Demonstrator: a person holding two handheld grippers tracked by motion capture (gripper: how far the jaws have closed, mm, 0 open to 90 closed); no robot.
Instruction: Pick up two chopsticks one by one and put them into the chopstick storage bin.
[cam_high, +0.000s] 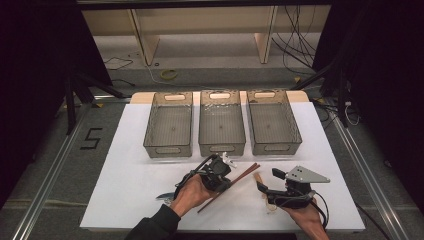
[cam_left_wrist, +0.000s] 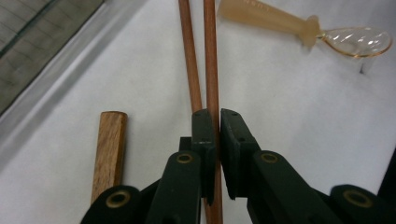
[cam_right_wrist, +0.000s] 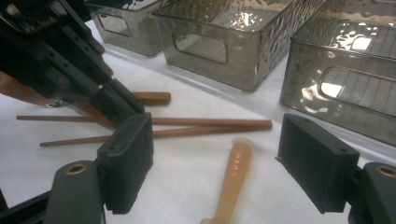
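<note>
Two brown chopsticks (cam_high: 239, 178) lie side by side on the white mat (cam_high: 125, 200). My left gripper (cam_high: 226, 185) is shut on one chopstick (cam_left_wrist: 212, 70); the other chopstick (cam_left_wrist: 189, 60) runs just outside its left jaw. A clear spoon with a tan handle (cam_left_wrist: 280, 21) lies beyond the chopstick tips. My right gripper (cam_high: 267, 181) is open, low over the mat, and the spoon handle (cam_right_wrist: 236, 177) lies between its pads (cam_right_wrist: 126, 163) without touching them. In the right gripper view the left gripper (cam_right_wrist: 70, 65) reaches down onto the chopsticks (cam_right_wrist: 210, 123).
Three grey see-through bins (cam_high: 168, 149) (cam_high: 222, 147) (cam_high: 276, 146) stand in a row at the back of the mat. A short wooden handle (cam_left_wrist: 109, 149) lies beside the chopsticks. A shiny metal utensil (cam_high: 162, 196) pokes out from under the left hand.
</note>
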